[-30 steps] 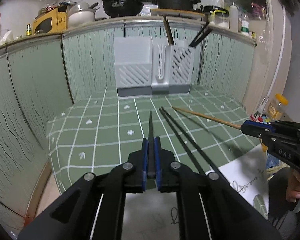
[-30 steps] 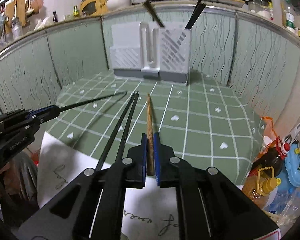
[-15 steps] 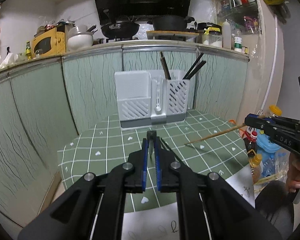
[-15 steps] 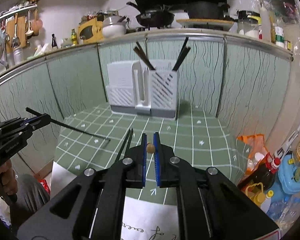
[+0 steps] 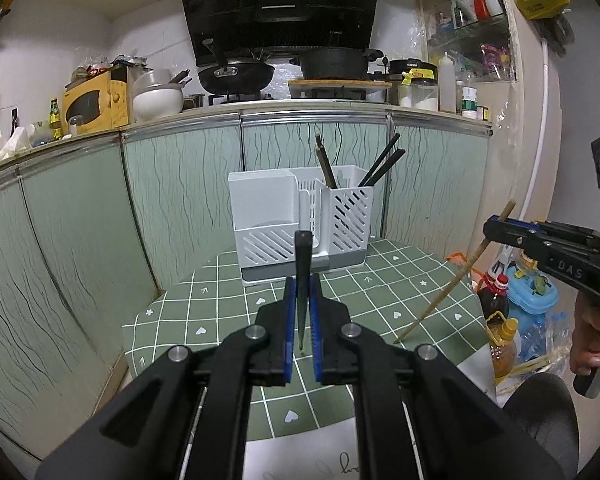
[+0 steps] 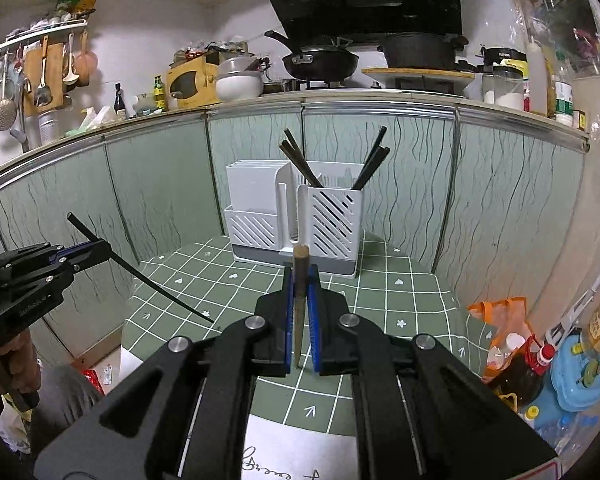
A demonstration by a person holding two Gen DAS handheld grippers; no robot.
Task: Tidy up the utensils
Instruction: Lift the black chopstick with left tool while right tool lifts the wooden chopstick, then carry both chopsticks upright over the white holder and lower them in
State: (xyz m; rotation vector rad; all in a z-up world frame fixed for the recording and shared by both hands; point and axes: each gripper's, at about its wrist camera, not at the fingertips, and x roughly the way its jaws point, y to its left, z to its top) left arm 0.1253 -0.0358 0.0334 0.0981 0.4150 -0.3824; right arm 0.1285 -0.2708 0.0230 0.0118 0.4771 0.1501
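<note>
My left gripper (image 5: 302,312) is shut on a black chopstick (image 5: 302,264) held upright, tip down, above the green checked table (image 5: 360,304). It also shows from the right wrist view (image 6: 140,272). My right gripper (image 6: 301,312) is shut on a brown wooden chopstick (image 6: 300,280), also upright; it shows in the left wrist view (image 5: 452,288) with its tip near the table. A white slotted utensil holder (image 5: 300,216) stands at the table's back, with several dark chopsticks (image 5: 380,164) in its right compartment. It also shows in the right wrist view (image 6: 296,216).
White paper (image 6: 300,452) lies at the table's near edge. Green cabinet panels (image 5: 80,220) wall the table behind and left. Bottles and a blue container (image 6: 576,372) stand on the floor at right. A counter with pans (image 5: 232,76) runs above.
Both grippers have risen and tilted up from the table, each lifting its chopstick from lying flat to upright. The two black chopsticks on the table are out of view now.
</note>
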